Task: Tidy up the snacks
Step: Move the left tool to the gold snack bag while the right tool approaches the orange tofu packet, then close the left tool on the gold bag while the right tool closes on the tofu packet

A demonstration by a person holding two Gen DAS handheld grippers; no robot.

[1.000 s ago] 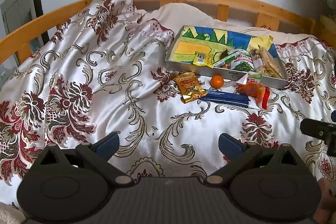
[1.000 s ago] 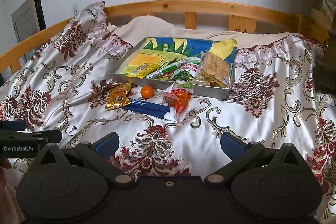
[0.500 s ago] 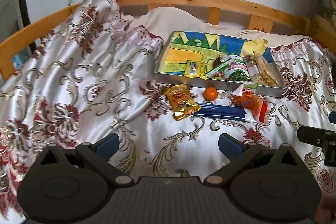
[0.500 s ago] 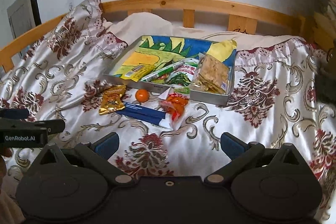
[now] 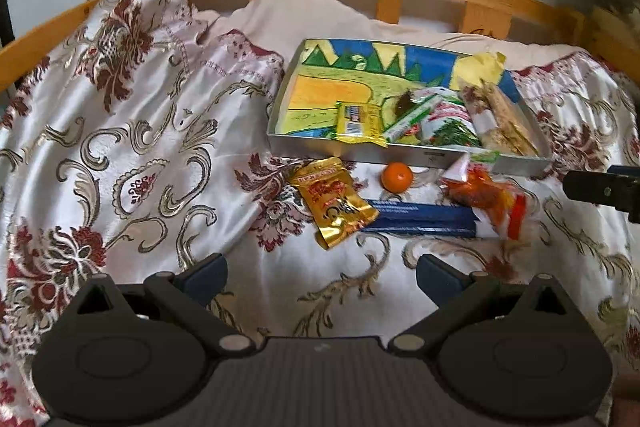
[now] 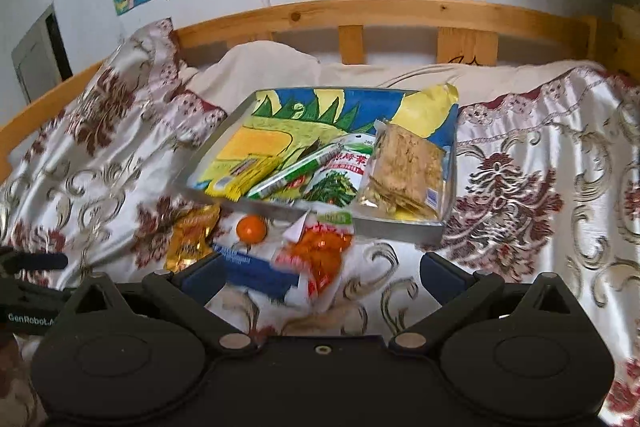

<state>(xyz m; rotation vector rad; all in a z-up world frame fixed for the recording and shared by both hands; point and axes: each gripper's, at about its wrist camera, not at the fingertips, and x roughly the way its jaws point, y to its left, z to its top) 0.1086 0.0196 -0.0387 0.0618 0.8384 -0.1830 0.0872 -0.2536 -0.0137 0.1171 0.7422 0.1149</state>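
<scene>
Your snacks sit in two groups on the bed [image 5: 168, 131]. A metal tray [image 5: 404, 151] lined with a bright drawing lies toward the headboard [image 6: 384, 15]; inside, along its near wall, are a yellow bar [image 5: 356, 119], a green-and-white pouch [image 6: 340, 175] and a clear cracker pack [image 6: 404, 171] in the tray's right corner. Just outside the near wall lie a gold packet [image 5: 336, 201], a small orange [image 5: 397, 176], a dark blue flat pack [image 5: 420, 221] and an orange-red bag [image 6: 320, 255].

The bedspread to the left of the tray is bare and wrinkled, and so is the strip in front of the loose snacks.

Your left gripper [image 5: 322, 273] hovers with fingers spread wide, nothing between them, the gold packet just ahead. Your right gripper [image 6: 322, 273] is likewise wide apart and empty, over the blue pack and orange-red bag.
</scene>
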